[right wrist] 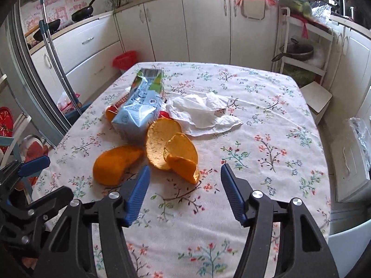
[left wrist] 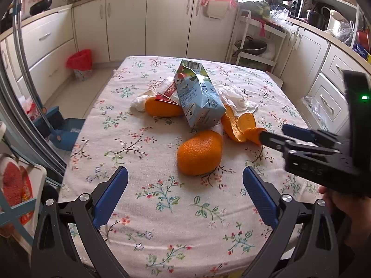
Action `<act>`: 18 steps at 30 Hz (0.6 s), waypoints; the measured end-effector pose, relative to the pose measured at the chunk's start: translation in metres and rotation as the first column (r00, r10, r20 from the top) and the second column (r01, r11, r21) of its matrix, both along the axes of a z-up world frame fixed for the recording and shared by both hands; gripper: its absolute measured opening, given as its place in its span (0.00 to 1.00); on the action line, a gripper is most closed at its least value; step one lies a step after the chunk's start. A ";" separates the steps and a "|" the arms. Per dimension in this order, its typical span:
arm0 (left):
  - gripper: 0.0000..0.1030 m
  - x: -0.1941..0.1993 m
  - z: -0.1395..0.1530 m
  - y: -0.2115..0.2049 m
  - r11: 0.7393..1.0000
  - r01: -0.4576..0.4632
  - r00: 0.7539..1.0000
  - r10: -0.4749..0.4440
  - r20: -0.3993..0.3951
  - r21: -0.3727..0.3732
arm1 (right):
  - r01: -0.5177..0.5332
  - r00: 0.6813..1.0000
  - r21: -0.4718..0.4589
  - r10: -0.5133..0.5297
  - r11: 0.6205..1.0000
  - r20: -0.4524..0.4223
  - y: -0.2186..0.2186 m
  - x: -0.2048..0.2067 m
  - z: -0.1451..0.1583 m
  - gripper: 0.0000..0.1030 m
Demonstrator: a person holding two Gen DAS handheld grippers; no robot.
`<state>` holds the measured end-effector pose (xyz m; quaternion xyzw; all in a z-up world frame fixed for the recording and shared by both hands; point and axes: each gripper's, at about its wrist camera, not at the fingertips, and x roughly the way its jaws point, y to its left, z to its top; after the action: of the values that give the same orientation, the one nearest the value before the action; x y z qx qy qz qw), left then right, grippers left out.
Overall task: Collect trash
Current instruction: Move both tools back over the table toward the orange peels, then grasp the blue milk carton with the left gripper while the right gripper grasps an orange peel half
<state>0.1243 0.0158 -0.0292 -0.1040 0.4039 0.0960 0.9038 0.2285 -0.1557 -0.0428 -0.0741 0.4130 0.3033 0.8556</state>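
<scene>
Two sets of tongs hang over the flowered table [left wrist: 162, 208], both angled down at it. The left tongs [left wrist: 185, 180] stand wide, nothing between their blue pads, and just ahead of them lies a domed piece of orange peel [left wrist: 199, 154], skin side up. The right tongs [right wrist: 184, 176] are also apart and empty, narrower than the left pair; the curled orange peel [right wrist: 171, 153], pale inside showing, lies just ahead of their tips and slightly between them. In the left wrist view the right tongs come in from the right edge, their tips close to that curled strip; whether they touch it I cannot tell.

Beyond the peels a light blue drink carton [left wrist: 199, 97] lies on its side at the middle of the table. A third piece of peel [left wrist: 162, 107] sits by its left side, beside a red-and-white wrapper [left wrist: 170, 90] and a small white wad. A crumpled white tissue [right wrist: 204, 113] is spread to the carton's right, touching the curled peel's far edge.

Off the table, on the floor by the cream cabinets, stands a small bin with a red bag [left wrist: 80, 63].
</scene>
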 end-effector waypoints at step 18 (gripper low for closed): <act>0.92 0.075 -0.018 0.066 0.862 -0.090 0.993 0.114 0.017 -0.499 | -0.043 0.989 0.064 0.052 0.997 -0.138 0.002 0.023 -0.016 0.06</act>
<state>0.1992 0.0819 -0.0470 -0.3567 0.3882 0.0340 0.8491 0.2520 -0.1534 -0.0591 -0.0363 0.4604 0.3405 0.8190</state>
